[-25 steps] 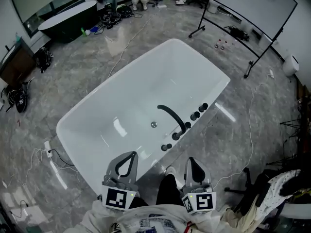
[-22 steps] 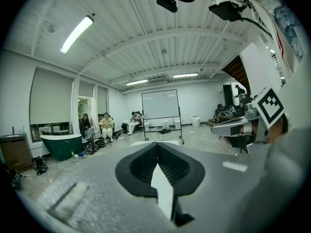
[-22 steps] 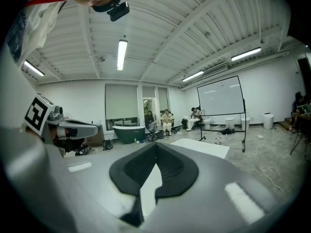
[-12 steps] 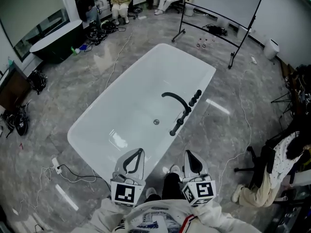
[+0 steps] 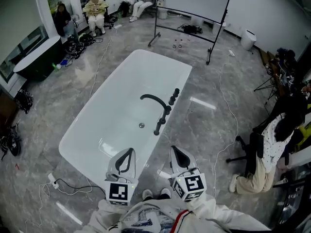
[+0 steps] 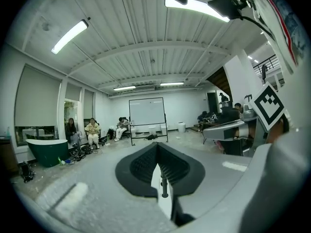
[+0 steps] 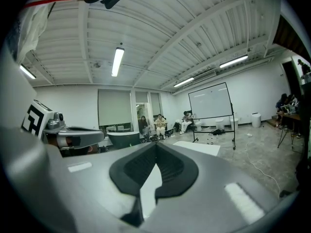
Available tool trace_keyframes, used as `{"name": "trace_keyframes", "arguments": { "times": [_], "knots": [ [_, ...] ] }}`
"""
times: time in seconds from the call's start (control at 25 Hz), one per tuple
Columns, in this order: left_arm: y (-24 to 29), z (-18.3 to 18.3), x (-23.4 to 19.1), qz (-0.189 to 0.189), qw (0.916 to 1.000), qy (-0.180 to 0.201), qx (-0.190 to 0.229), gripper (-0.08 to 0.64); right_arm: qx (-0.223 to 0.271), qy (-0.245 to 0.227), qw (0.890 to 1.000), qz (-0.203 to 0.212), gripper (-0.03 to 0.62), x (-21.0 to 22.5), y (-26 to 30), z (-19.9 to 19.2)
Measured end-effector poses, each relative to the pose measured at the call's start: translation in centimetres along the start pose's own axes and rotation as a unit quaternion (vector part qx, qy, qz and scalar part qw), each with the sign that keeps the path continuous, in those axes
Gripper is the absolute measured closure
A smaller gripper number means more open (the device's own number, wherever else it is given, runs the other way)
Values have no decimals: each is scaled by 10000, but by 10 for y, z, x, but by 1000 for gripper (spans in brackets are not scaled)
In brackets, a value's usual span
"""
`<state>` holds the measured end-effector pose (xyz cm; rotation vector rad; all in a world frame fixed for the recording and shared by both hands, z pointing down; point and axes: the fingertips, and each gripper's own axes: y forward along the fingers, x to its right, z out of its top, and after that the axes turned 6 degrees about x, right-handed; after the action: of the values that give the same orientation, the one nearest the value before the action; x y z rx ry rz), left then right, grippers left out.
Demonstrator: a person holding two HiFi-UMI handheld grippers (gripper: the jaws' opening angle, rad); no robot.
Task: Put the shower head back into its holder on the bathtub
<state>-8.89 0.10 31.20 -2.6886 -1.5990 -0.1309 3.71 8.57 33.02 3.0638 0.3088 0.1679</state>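
On the right long rim of the white freestanding bathtub [image 5: 160,56], slim black shower head [image 5: 160,125] near curved black spout [image 5: 154,100]; seated or loose, I can't tell. My left claw [image 5: 129,152] and right claw [image 5: 174,149] closed, empty, well short. Risk: arriving closed, I'd knock it into the tub.

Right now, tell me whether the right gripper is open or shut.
Shut. The right gripper shows its jaw tips touching in its own view, with nothing held between them.
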Motion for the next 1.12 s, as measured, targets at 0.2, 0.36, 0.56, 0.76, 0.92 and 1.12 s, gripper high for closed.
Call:
{"name": "trace_keyframes", "arguments": {
  "times": [0.2,0.36,0.56,0.76,0.92,1.12],
  "knots": [
    [2,-2,5,155,9998,40,-67,568,-22,-99,9999,93,588,11,-7,2],
    [10,-4,22,84,9999,-6,-110,568,-32,-128,9998,138,588,23,-14,4],
    [13,2,25,93,9999,49,-34,568,-50,-159,9997,168,588,23,-16,4],
    [10,-2,25,205,9998,48,-57,568,-39,-207,9995,237,588,23,-20,4],
    [8,-3,28,222,9997,18,-50,568,-22,-253,9994,247,588,24,-22,5],
    [4,-6,31,218,9997,6,-78,568,-86,-241,9994,222,588,24,-26,0]
  ]
}}
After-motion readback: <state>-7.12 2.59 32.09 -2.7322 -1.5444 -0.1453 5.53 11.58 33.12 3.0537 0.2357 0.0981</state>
